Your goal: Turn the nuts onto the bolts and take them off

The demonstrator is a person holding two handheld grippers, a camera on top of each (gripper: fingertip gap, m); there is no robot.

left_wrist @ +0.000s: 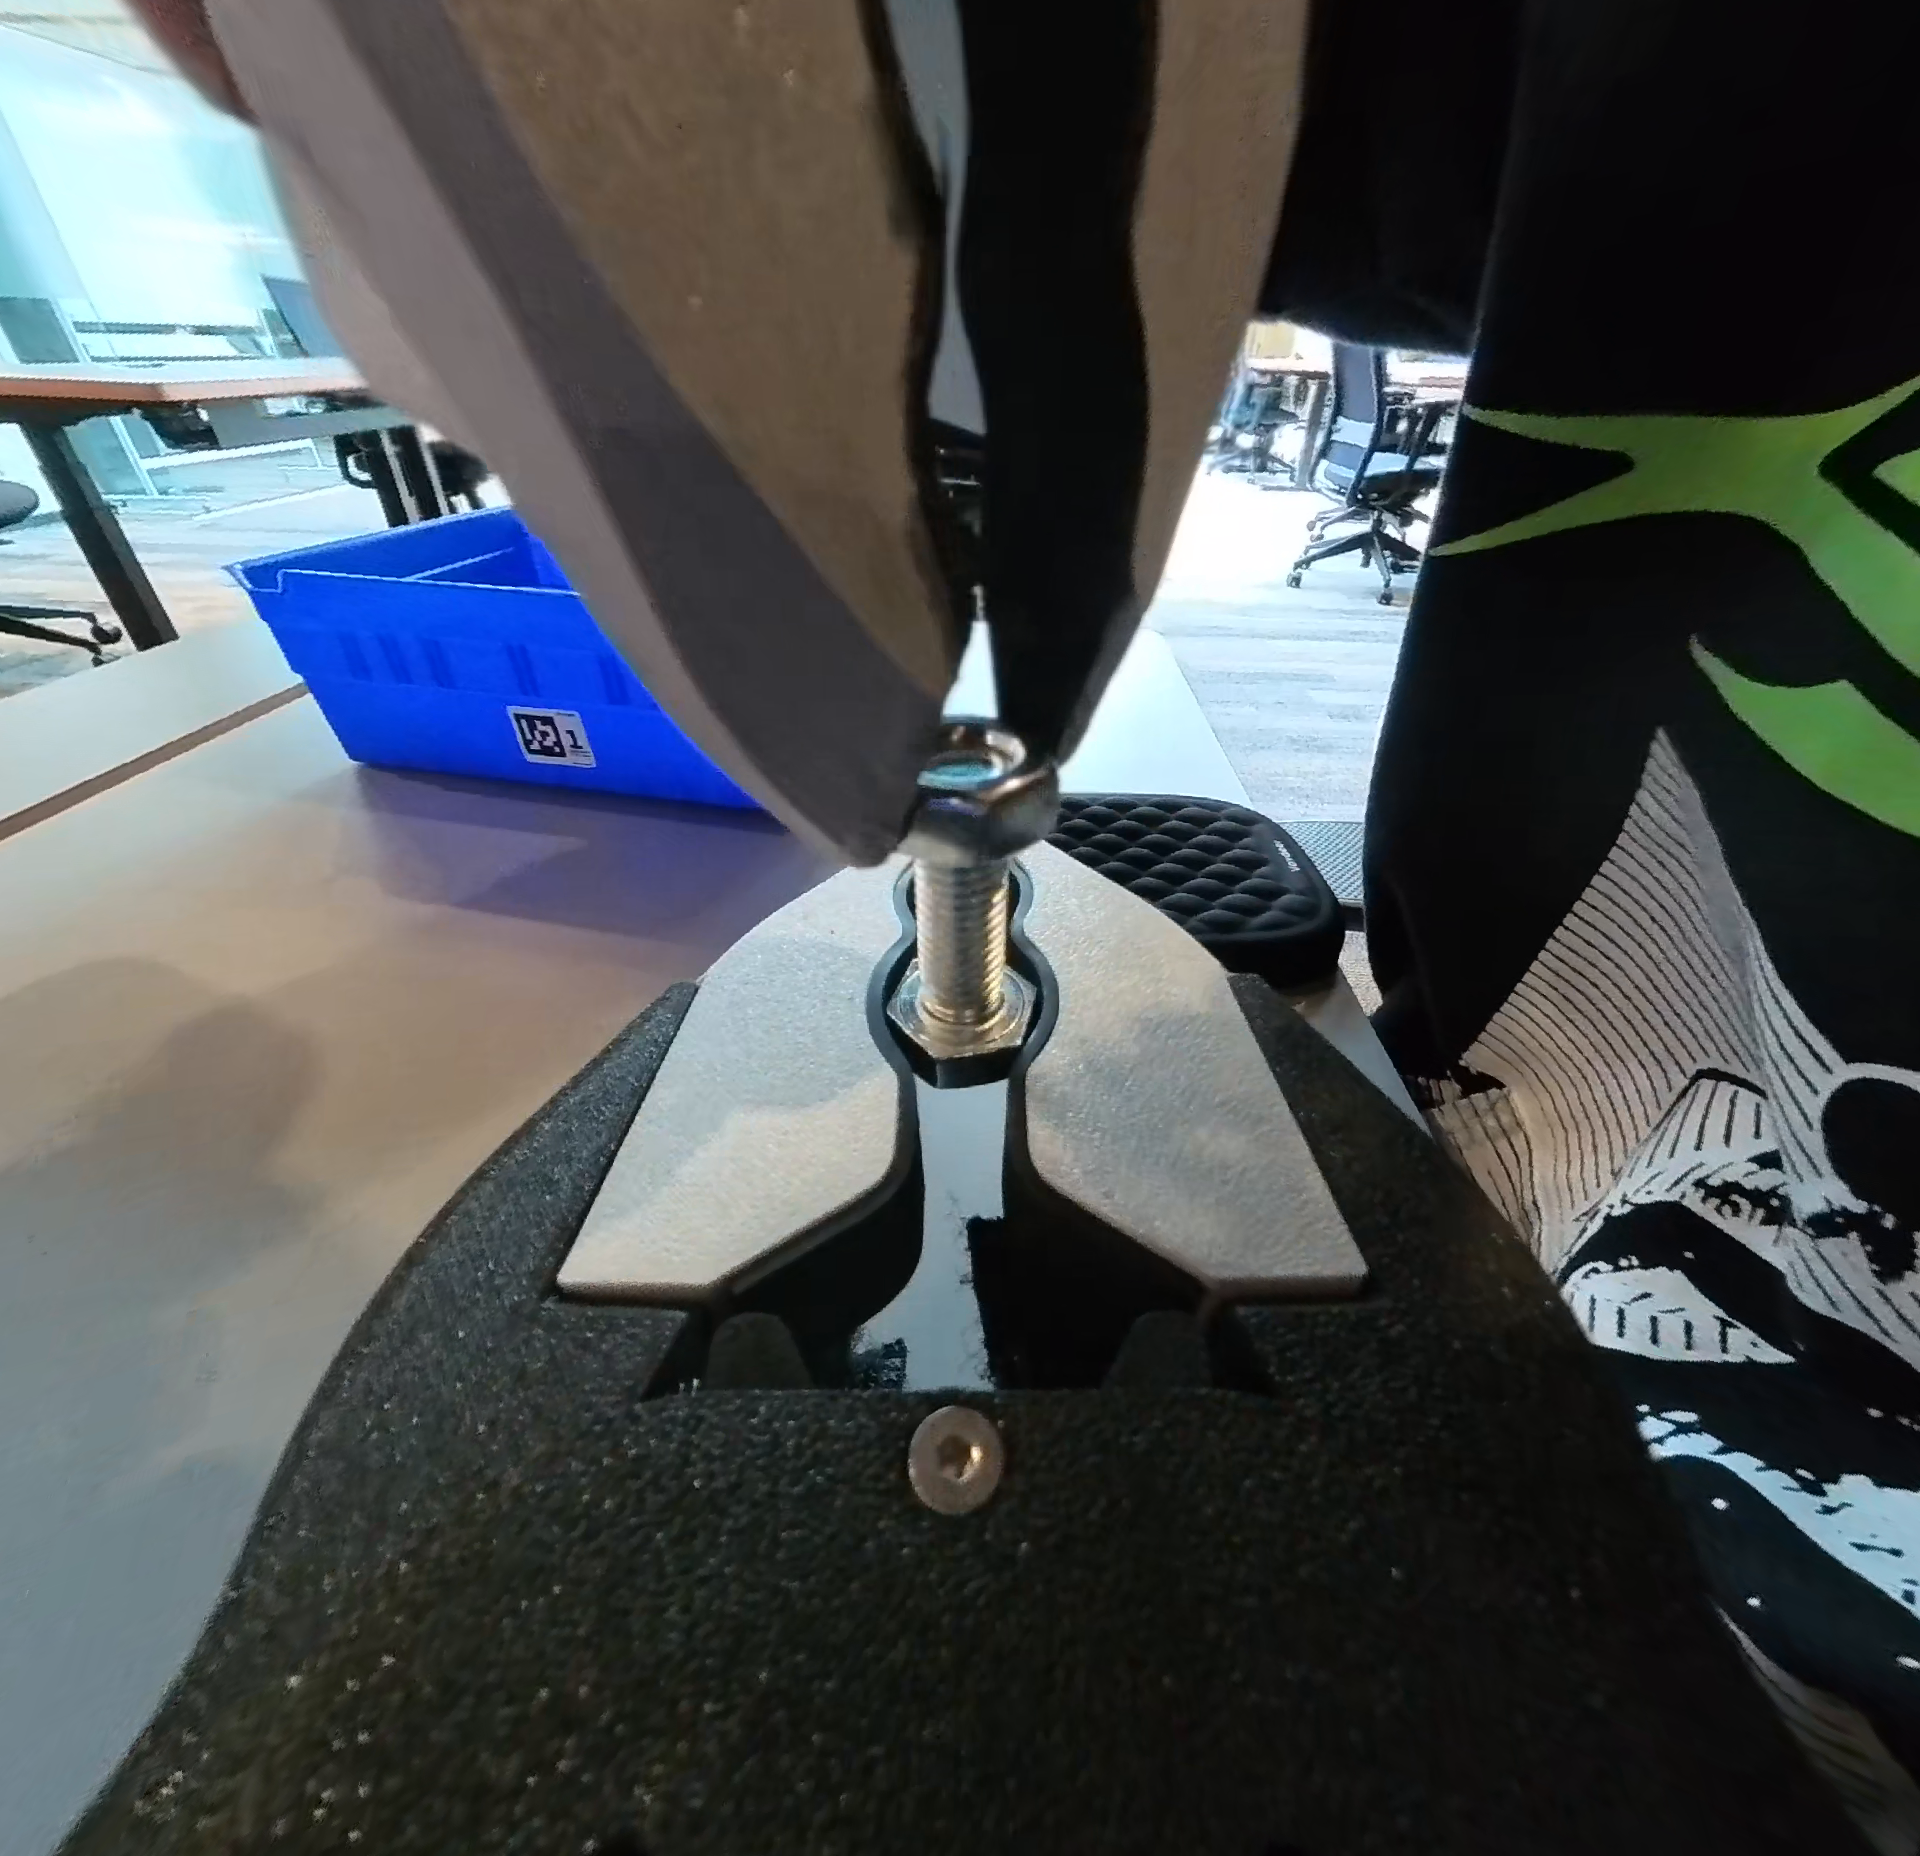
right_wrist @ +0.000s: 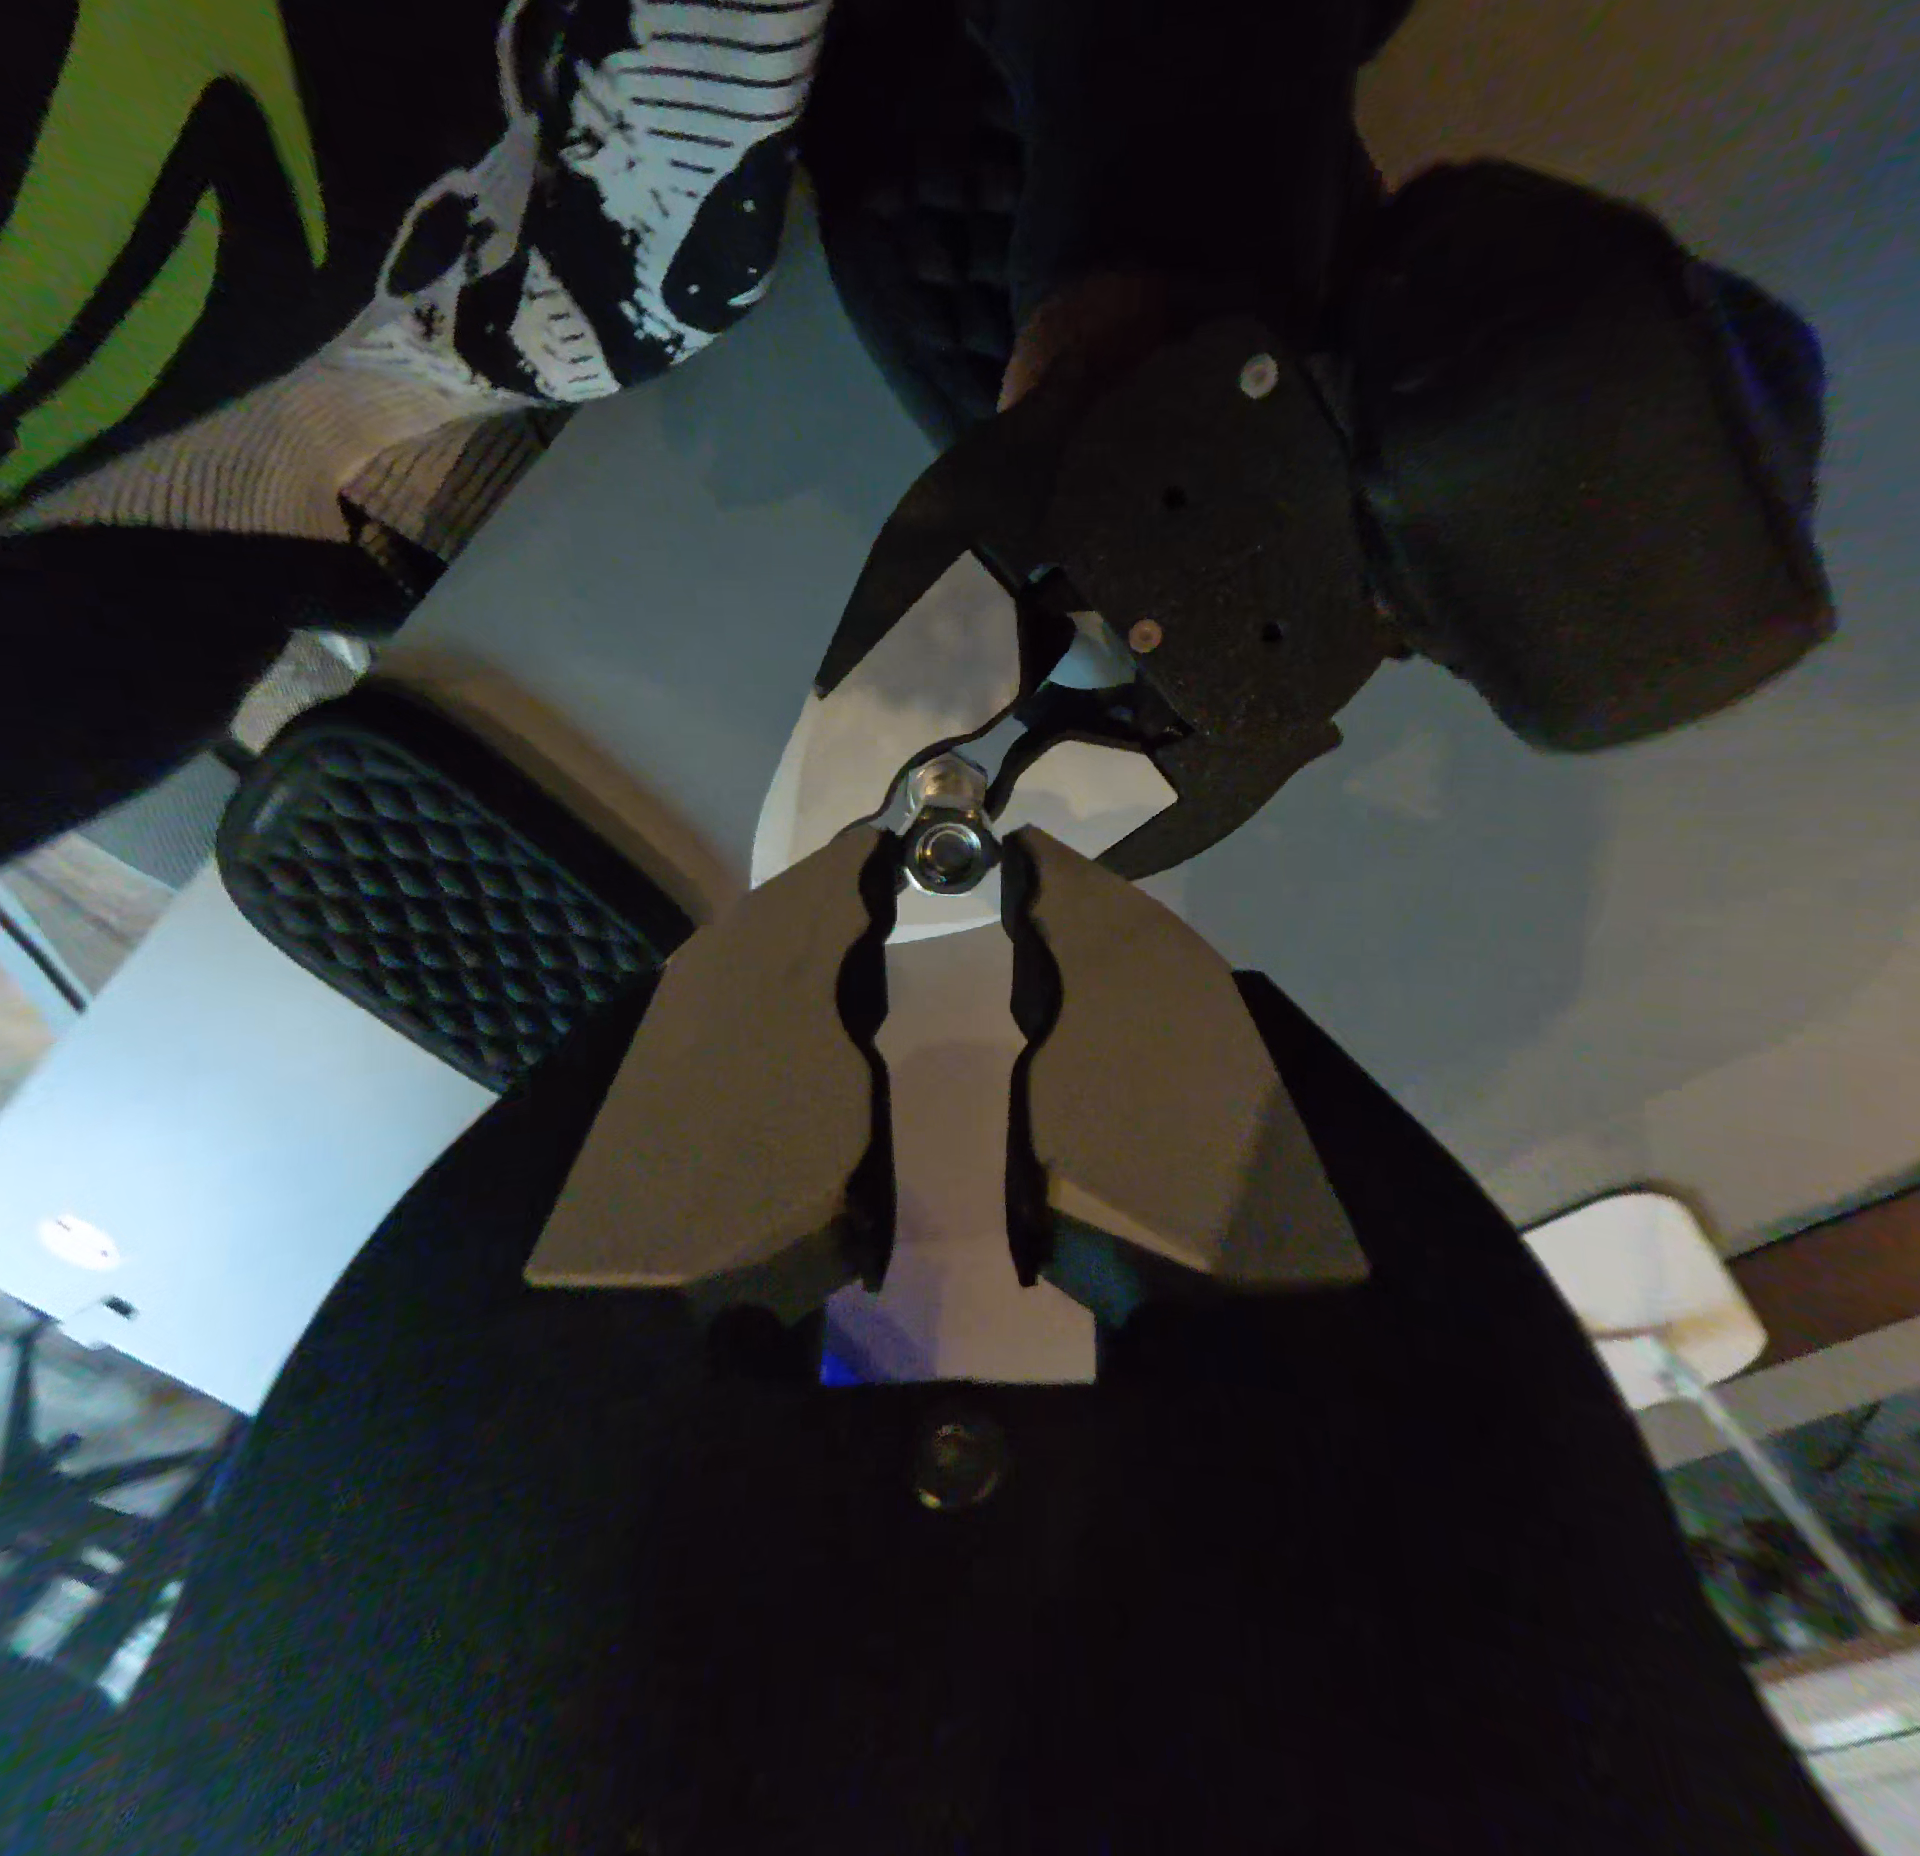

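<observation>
A silver bolt [left_wrist: 961, 923] stands upright in my left gripper [left_wrist: 961, 959], whose fingers are shut around its hex head [left_wrist: 961, 1027]. A silver nut [left_wrist: 977, 783] sits on the top end of the bolt's thread. My right gripper [left_wrist: 977, 767] comes down from above, and its two fingertips are closed on the nut's sides. In the right wrist view the nut [right_wrist: 945, 856] sits between my right gripper's [right_wrist: 948, 850] tips, seen end-on. The left gripper [right_wrist: 940, 783] holds the bolt just behind it.
A blue plastic bin [left_wrist: 468, 663] stands on the grey table [left_wrist: 260, 1027] at the back left. A black quilted pad [left_wrist: 1195, 871] lies just behind the grippers. A person's black printed shirt [left_wrist: 1662, 871] fills the right side. Office chairs [left_wrist: 1361, 476] stand farther off.
</observation>
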